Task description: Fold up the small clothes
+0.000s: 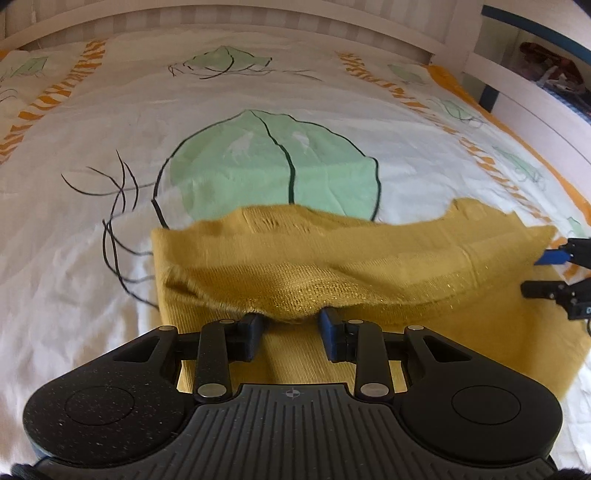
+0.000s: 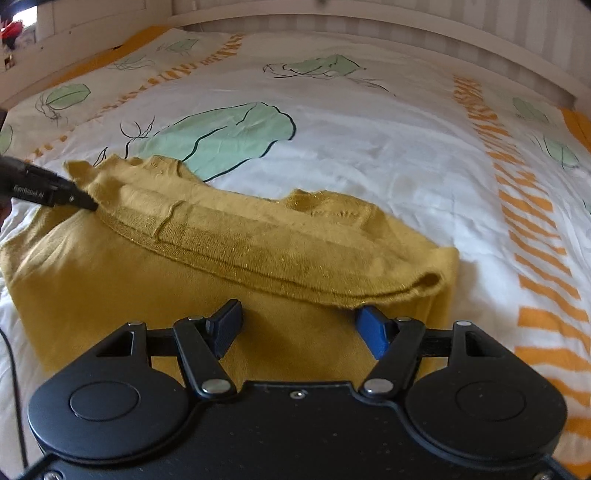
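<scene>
A mustard-yellow knit sweater [image 1: 369, 258] lies on the bed, its glittery ribbed hem folded back over the body; it also shows in the right wrist view [image 2: 221, 236]. My left gripper [image 1: 291, 323] is open, its fingers either side of the folded hem edge, which sags between them. My right gripper [image 2: 303, 325] is open wide just short of the folded hem near the sweater's right side. The right gripper shows at the right edge of the left wrist view [image 1: 546, 273], the left gripper at the left edge of the right wrist view [image 2: 74, 199].
The bed cover [image 1: 258, 110] is white with green leaf prints and orange striped bands [image 2: 524, 206]. A white headboard [image 1: 295, 14] runs along the far side. Shelving with clutter [image 1: 546, 70] stands beyond the bed's right edge.
</scene>
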The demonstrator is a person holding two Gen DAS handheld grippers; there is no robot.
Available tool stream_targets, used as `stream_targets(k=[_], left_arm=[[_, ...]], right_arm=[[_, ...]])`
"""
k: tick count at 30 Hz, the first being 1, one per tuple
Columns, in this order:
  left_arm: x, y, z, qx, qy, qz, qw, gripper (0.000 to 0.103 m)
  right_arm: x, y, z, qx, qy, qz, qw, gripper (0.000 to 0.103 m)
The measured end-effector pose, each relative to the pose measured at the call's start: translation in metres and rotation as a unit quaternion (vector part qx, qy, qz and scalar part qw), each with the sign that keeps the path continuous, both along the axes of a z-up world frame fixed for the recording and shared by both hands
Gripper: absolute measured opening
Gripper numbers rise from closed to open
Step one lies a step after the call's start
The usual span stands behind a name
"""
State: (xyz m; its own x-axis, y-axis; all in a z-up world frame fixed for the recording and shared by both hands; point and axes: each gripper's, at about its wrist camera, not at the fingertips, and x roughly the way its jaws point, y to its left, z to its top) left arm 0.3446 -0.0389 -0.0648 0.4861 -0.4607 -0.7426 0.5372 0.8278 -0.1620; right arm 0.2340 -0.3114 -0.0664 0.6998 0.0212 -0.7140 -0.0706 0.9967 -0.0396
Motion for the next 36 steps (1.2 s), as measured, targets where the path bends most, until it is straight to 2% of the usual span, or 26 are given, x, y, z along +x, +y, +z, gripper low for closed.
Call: stream_targets(k=[8,16,21,28,32,36], left_arm=[[0.028,-0.009,0.004,0.010,-0.006,0.033,0.9994,0.031],[0.044,-0.015,0.011,0.013,0.011,0.083,0.9964,0.032],[0.039,-0.013,0.017,0.014,0.028,0.111,0.9934,0.034],[0.001,-0.023,0.017,0.028,0.023,0.044,0.9984,0.038],[-0.001,-0.043,0.009,0.016,0.033,0.025,0.9990,0.039],[0.006,-0.069,0.003,0.035,0.014,0.022,0.9991,0.045]], right_arm=[[0.035,-0.014,0.001,0.007,-0.010,-0.050,0.999,0.071],[0.049,-0.041,0.004,0.069,-0.013,-0.134,0.988,0.071],[0.049,-0.051,0.006,0.086,-0.012,-0.165,0.983,0.071],[0.039,-0.039,0.014,0.064,-0.002,-0.144,0.987,0.071],[0.041,-0.025,0.008,0.040,0.009,-0.124,0.991,0.071],[0.056,-0.024,0.003,0.038,0.004,-0.130,0.991,0.072]])
